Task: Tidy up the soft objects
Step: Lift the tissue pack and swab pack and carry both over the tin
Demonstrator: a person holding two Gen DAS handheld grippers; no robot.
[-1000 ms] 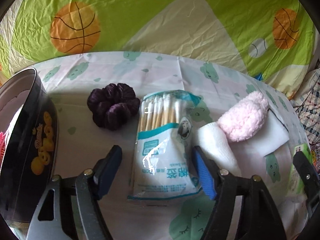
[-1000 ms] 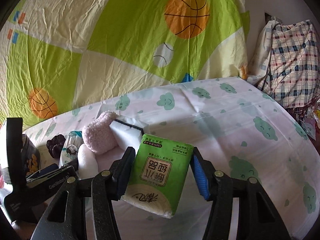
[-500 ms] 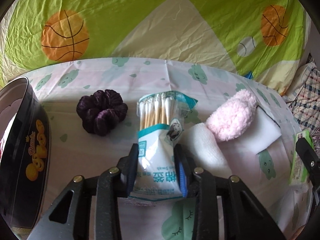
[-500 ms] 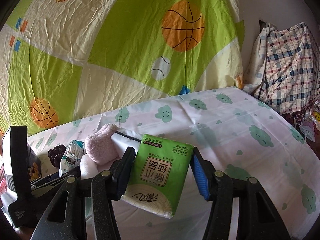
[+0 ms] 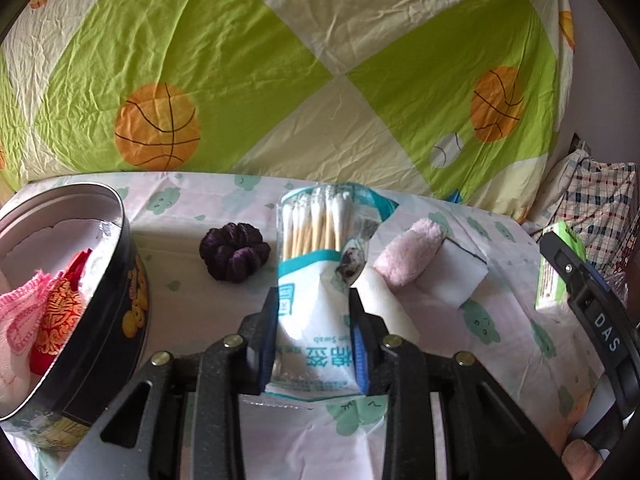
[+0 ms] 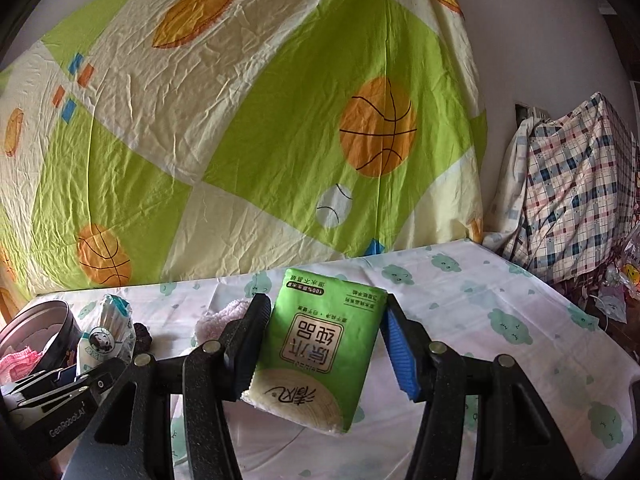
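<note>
The left tool (image 5: pixel 314 344) now has its jaws pressed onto the lower half of the cotton swab bag (image 5: pixel 320 280). One second ago they stood wide apart on both sides of the bag, which lay flat on the tabletop (image 5: pixel 500 320); now the bag stands up between the jaws and looks lifted from the cloth. The right tool (image 6: pixel 324 344) holds the green tissue pack (image 6: pixel 320 344) as before, though only its left jaw clearly touches the pack; beside the right jaw I see a small gap, and the pack is tilted.

To the left of the left tool stands the black round tin (image 5: pixel 116 280), open, with pink and red fabric already inside. A little ahead and left lies the purple scrunchie (image 5: pixel 235 252). Ahead and right lie a white roll, the pink fluffy piece (image 5: pixel 408 256) and a white sponge (image 5: pixel 460 276), touching each other.

In my judgement the grasp is finished, and the bag can go next toward the tin.
</note>
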